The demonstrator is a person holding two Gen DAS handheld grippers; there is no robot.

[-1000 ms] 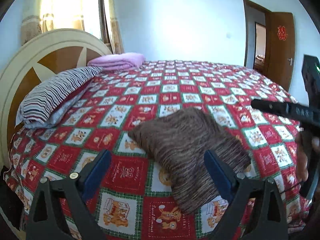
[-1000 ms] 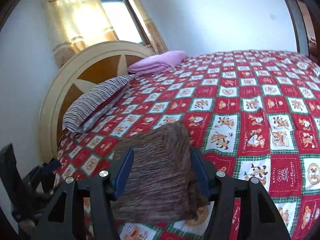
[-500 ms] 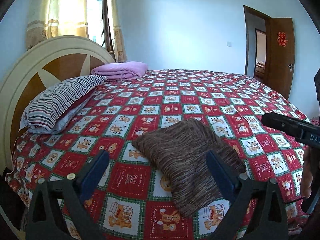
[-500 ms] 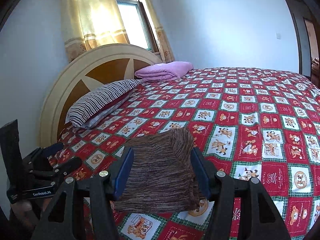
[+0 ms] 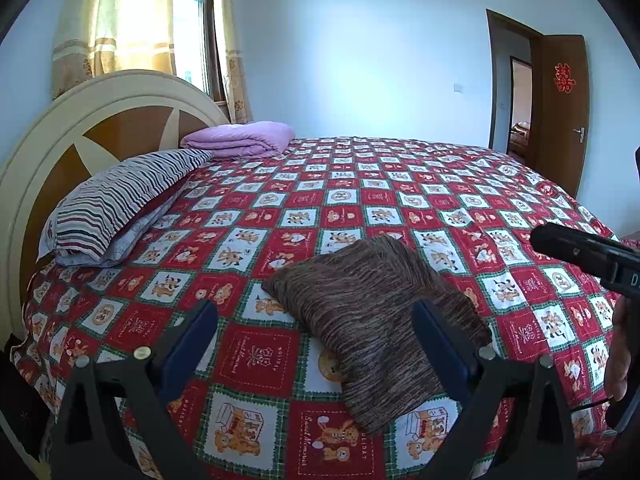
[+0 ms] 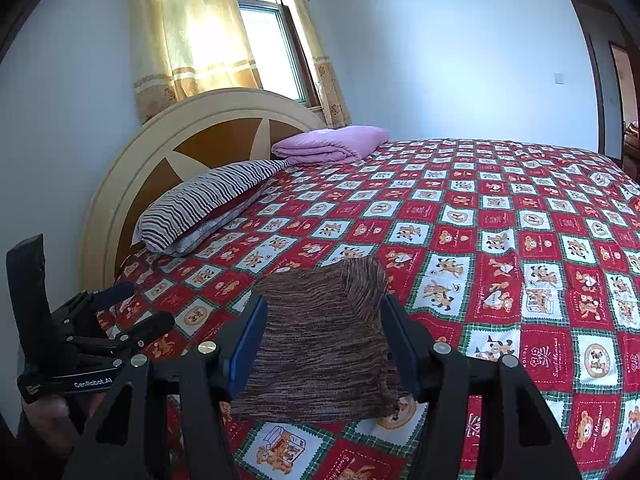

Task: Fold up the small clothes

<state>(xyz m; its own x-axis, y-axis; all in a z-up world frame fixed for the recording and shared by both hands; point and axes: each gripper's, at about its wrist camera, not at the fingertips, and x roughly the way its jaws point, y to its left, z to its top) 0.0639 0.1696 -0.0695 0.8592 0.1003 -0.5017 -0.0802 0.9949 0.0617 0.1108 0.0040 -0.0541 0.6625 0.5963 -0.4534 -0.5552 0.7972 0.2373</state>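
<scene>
Where quilt [image 5: 360,208] meets headboard [image 5: 120,120], striped pillow [image 5: 120,200]; folded garment [image 6: 320,344] free; both tools agape.

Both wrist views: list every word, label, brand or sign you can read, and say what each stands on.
"GenRobot.AI" on the left tongs, seen from the right wrist.
"HOLIDAY" and "Sweet Memories" on the bedspread squares; "Sweet Memories" is small and partly guessed.
A red double-happiness sign on the door.
White letters on the right tongs are cut off at the frame edge: unreadable.
Other bedspread prints are too small to read.
</scene>
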